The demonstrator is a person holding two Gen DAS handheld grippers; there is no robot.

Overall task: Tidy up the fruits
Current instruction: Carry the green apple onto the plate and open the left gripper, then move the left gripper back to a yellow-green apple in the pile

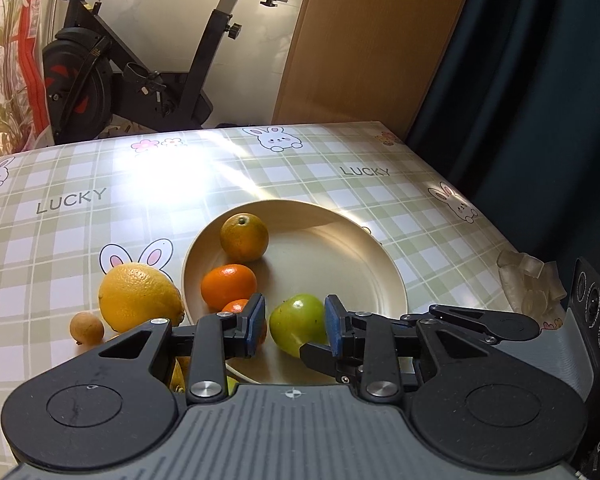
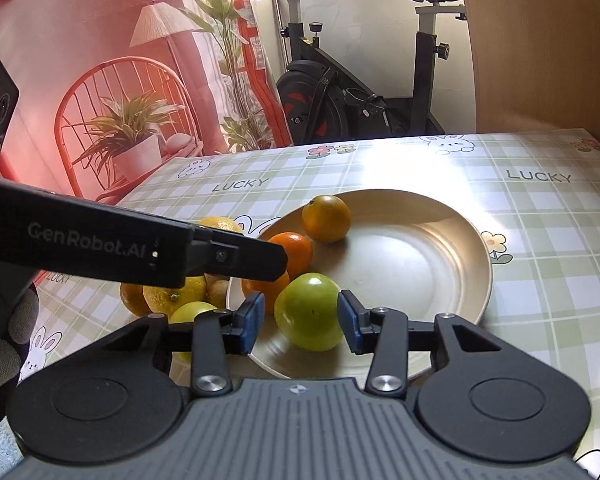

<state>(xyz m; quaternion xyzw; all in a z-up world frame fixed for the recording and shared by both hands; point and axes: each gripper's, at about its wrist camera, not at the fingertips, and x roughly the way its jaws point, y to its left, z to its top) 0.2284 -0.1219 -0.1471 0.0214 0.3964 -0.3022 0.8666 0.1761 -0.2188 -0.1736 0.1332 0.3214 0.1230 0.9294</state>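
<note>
Green, round apple (image 2: 309, 312) sits between my right gripper (image 2: 301, 322) pads on the beige shallow plate (image 2: 452, 280) with three citrus; my empty, nearly closed left gripper (image 1: 295, 325) hovers, and several fruits remain outside.

Green apple (image 2: 309, 311), beige plate (image 2: 420, 208)

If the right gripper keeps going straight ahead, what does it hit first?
Most likely the round green fruit, sitting between the right gripper jaws on the beige plate's near side; depth is unclear.
</note>
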